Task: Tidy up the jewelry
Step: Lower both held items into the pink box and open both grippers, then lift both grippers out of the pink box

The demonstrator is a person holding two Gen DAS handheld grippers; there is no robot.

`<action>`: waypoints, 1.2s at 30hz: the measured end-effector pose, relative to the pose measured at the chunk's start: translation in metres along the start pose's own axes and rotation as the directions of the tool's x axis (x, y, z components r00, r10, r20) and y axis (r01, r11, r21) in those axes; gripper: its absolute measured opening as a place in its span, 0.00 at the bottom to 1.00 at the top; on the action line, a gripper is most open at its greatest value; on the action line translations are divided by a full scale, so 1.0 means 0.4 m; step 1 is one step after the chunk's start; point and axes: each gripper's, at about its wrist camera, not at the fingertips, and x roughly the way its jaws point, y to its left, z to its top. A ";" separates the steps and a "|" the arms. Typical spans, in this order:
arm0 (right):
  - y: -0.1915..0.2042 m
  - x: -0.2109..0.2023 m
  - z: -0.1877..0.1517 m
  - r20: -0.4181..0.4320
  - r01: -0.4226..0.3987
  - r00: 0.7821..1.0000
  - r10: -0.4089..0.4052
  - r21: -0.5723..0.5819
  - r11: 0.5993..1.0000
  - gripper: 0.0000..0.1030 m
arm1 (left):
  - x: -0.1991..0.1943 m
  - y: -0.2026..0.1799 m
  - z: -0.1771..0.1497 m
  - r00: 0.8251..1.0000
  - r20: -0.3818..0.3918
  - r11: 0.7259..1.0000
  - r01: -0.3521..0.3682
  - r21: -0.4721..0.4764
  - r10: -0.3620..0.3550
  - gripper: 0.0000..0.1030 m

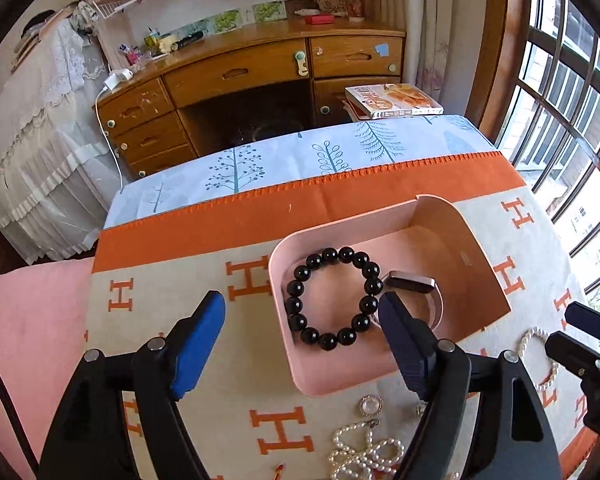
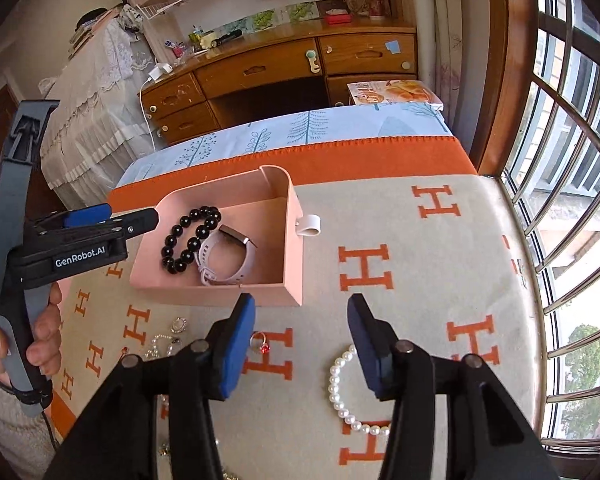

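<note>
Both hand-held grippers, left and right, spread empty; black bead bracelet, watch inside pink tray.

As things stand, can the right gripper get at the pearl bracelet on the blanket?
Probably yes. The right gripper is open and empty, and the pearl bracelet lies flat on the blanket just below its right finger, with nothing between them.
</note>
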 end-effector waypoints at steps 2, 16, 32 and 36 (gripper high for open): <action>0.003 -0.018 -0.015 0.016 -0.010 1.000 0.010 -0.002 1.000 0.47 | -0.038 0.006 -0.027 1.000 0.029 1.000 0.001 0.001 -0.001 0.75; 0.051 -0.137 -0.120 0.125 0.032 0.992 -0.024 -0.065 0.997 0.47 | -0.257 -0.008 -0.200 0.980 0.191 0.998 0.061 -0.019 -0.056 0.75; 0.053 -0.185 -0.225 0.117 0.032 0.993 -0.023 -0.072 0.997 0.47 | -0.330 -0.072 -0.337 0.989 0.145 1.000 -0.018 -0.011 0.020 0.83; 0.049 -0.182 -0.244 0.100 0.041 0.994 -0.033 -0.076 0.996 0.47 | -0.320 -0.089 -0.363 0.993 0.112 0.999 -0.041 0.021 0.039 0.83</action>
